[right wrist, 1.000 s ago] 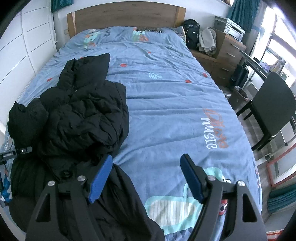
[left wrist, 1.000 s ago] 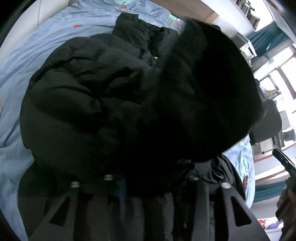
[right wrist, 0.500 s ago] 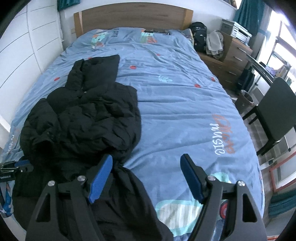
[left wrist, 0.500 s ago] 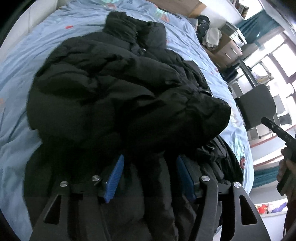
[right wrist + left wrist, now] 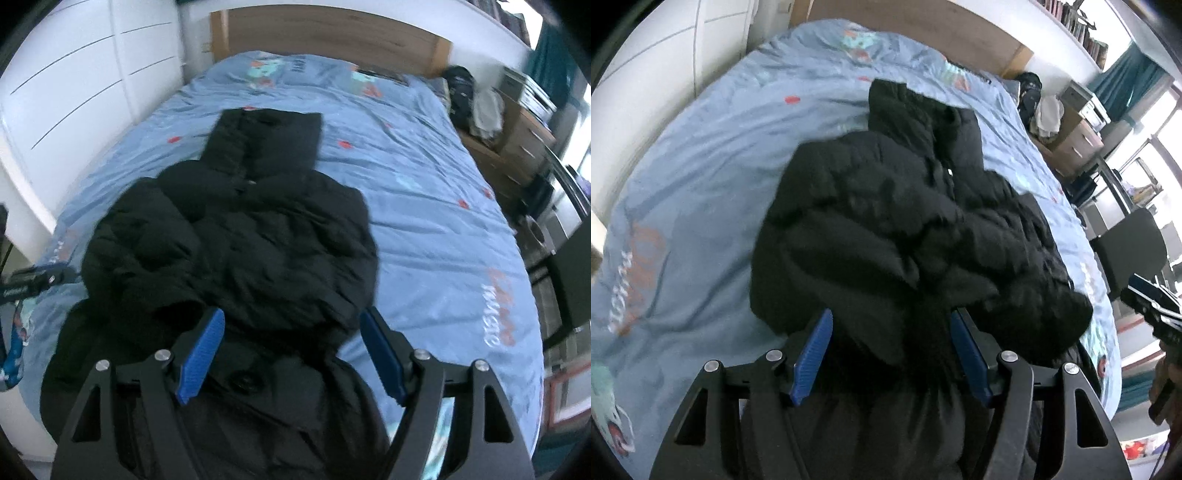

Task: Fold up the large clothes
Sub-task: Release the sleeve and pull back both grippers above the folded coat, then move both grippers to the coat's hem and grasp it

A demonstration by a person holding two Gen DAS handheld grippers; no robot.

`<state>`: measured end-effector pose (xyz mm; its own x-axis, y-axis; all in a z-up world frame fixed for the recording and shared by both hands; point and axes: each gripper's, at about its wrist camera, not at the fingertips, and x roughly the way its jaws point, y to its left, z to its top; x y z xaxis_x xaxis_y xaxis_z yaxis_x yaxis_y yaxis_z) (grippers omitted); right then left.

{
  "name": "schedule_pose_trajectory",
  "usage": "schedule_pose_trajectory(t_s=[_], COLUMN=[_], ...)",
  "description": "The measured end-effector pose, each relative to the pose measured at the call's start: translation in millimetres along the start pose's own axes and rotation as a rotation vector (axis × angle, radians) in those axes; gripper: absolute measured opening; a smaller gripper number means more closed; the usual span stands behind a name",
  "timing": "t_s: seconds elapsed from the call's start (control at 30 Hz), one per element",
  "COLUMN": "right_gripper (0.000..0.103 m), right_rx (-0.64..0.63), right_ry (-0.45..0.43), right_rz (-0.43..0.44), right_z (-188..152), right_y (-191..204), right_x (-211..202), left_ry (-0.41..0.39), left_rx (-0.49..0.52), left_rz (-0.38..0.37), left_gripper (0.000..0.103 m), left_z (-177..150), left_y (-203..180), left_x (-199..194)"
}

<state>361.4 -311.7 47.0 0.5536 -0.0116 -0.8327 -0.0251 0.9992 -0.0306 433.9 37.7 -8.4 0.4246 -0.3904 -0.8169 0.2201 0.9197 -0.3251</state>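
Left wrist view: low at the bed's foot, close over the black jacket [image 5: 905,229], facing the headboard [image 5: 923,29] at 12 o'clock, tilted so windows sit at 3. Right wrist view: same end, slightly higher, headboard [image 5: 325,33] at 12. Shared: jacket [image 5: 236,243], blue bedspread [image 5: 424,192], dresser [image 5: 517,136].

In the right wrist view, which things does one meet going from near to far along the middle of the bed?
right gripper → black puffer jacket → its hood, lying flat toward the head of the bed → bare blue bedsheet → wooden headboard
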Motion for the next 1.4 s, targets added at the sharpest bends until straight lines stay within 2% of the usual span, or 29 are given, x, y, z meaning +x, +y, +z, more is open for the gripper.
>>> schedule_pose_trajectory(t_s=[0.3,0.7,0.93,1.07,1.23,1.4], right_gripper=[0.075,0.075,0.075,0.075,0.075,0.075], right_rx=[-0.094,-0.147,-0.158,-0.178,-0.220,-0.262], right_ry=[-0.021,-0.003,0.004,0.004,0.010,0.031], right_rz=[0.059,0.072,0.051,0.067,0.117,0.145], right_z=[28.7,43.7,42.0,38.4,22.5,1.1], right_y=[63.6,110.7,128.0,136.6,139.2,129.3], right_x=[13.8,27.0,26.3,30.0,58.6,93.9], left_ry=[-0.010,0.006,0.007,0.003,-0.011,0.014], left_rx=[0.021,0.038,0.054,0.073,0.070,0.056], left_rz=[-0.001,-0.025,-0.040,-0.030,0.003,0.042], left_gripper=[0.066,0.066,0.068,0.069,0.069,0.069], left_z=[21.7,29.5,34.9,35.8,32.8,20.4], left_y=[9.8,32.1,36.4,32.7,22.1,12.8], left_x=[12.0,17.4,20.2,25.7,42.4,83.4])
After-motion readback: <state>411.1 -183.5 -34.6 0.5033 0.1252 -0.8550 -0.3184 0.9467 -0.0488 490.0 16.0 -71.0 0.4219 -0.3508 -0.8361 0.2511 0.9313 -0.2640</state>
